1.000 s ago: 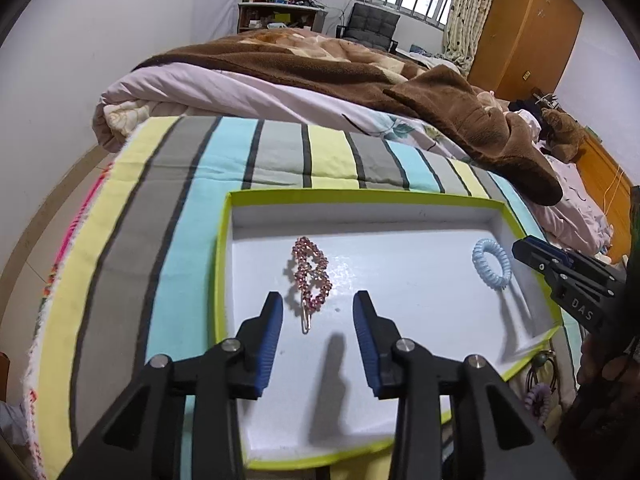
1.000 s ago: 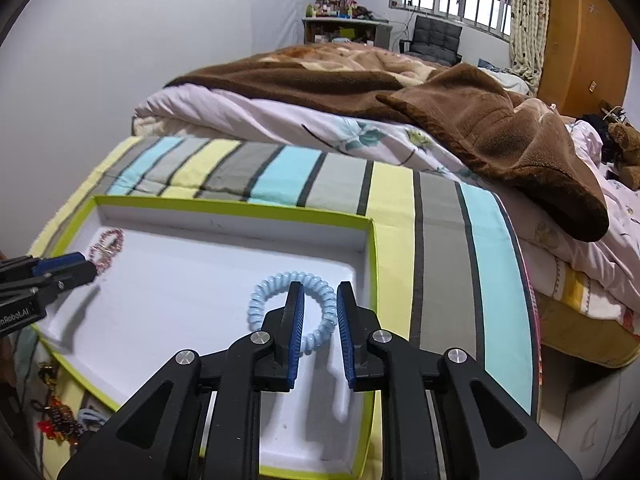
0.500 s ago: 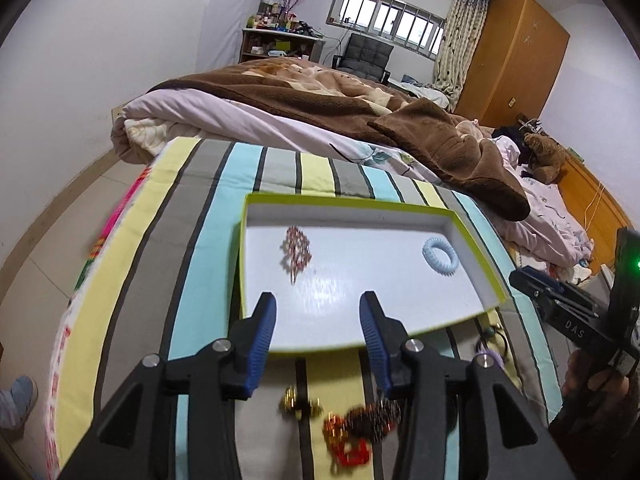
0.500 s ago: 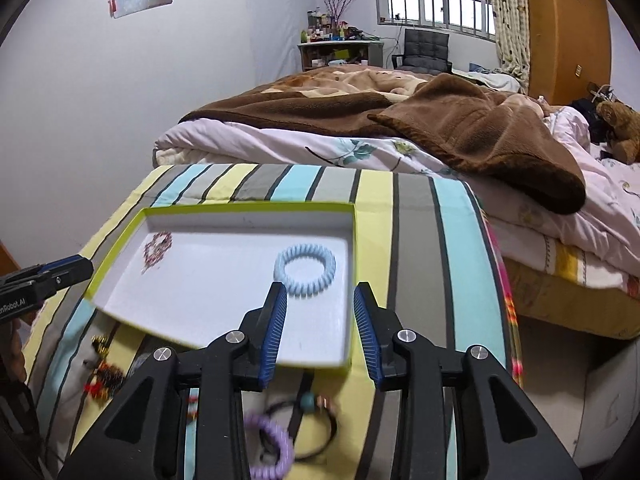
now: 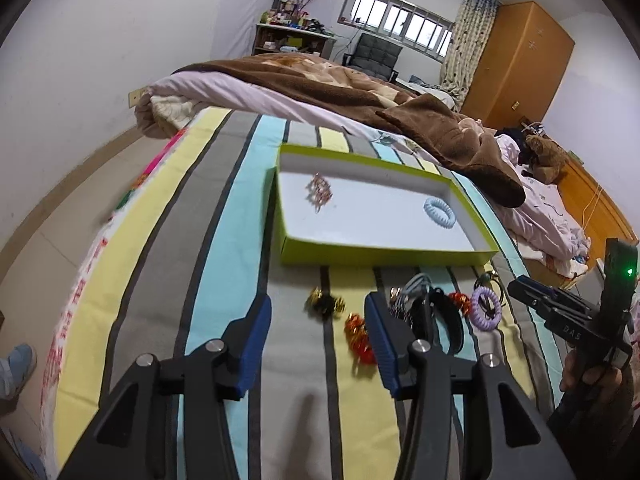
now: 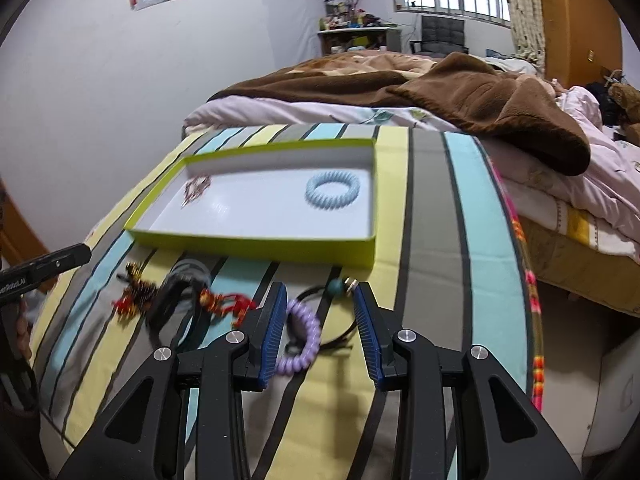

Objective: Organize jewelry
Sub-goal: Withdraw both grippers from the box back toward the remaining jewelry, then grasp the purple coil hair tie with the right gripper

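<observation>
A green-rimmed white tray lies on the striped bedspread. It holds a pink jewelled hair clip and a light blue coil hair tie. Loose jewelry lies in front of the tray: a gold-black piece, a red-gold piece, a purple coil tie, a black bead cord. My left gripper is open and empty above the gold-black piece. My right gripper is open, jaws either side of the purple coil tie.
A black band and dark cords lie among the loose pieces. A brown blanket is heaped on the bed beyond the tray. The bedspread's edge drops to the floor at the left and right.
Both grippers have pulled back from the tray toward the near edge of the bedspread. The right gripper left the blue coil tie in the tray and opened wider. The loose jewelry came into view.
</observation>
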`<state>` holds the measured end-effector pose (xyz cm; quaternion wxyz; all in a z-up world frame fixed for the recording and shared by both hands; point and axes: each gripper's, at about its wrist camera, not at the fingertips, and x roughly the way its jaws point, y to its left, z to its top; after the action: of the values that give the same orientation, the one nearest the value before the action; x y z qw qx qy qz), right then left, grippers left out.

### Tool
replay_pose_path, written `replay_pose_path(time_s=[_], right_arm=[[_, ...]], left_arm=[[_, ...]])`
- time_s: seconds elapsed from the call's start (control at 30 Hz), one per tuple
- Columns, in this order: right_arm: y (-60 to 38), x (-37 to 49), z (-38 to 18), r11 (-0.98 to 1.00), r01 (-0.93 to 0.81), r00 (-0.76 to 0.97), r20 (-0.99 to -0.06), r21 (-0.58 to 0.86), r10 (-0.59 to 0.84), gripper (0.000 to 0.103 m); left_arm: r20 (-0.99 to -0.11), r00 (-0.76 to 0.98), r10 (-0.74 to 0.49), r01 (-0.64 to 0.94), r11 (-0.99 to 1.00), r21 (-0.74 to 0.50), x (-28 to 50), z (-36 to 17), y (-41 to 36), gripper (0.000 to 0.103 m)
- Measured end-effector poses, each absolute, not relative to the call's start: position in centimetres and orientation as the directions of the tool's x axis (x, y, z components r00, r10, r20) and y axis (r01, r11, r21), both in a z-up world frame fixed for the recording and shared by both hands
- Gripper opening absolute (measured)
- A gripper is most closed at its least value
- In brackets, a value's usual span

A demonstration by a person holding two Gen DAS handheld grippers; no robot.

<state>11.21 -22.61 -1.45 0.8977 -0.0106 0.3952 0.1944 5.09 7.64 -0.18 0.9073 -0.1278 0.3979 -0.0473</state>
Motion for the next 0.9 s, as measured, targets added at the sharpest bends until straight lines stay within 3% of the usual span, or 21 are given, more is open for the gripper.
replay_pose_path(time_s=[0.53,0.57,0.63,0.9], right_arm=[[-20.8,11.7,-3.9,0.914,-0.396,0.548,-0.777,0.086,0.310,0.036],[-20.8,11.7,-3.9,0.914,-0.397,0.548,-0.778,0.080,0.306,0.035],[-20.7,11.6,-4.0,0.917,-0.395,0.553,-0.780,0.064,0.292,0.011],[-21.0,11.4,-3.7,0.921,-0.383,0.566,-0.768,0.077,0.300,0.009]], left_arm=[[-0.717,0.649,-0.255,0.018,0.947,-0.321,1.9,-1.7,8.3,0.054],[-0.718,0.649,-0.252,0.021,0.949,-0.315,1.9,-1.7,8.2,0.054],[-0.712,0.651,-0.262,0.030,0.947,-0.321,1.9,-1.7,8.2,0.054],[-0.718,0.636,-0.283,0.058,0.945,-0.321,2.0,-2.1,7.3,0.055]])
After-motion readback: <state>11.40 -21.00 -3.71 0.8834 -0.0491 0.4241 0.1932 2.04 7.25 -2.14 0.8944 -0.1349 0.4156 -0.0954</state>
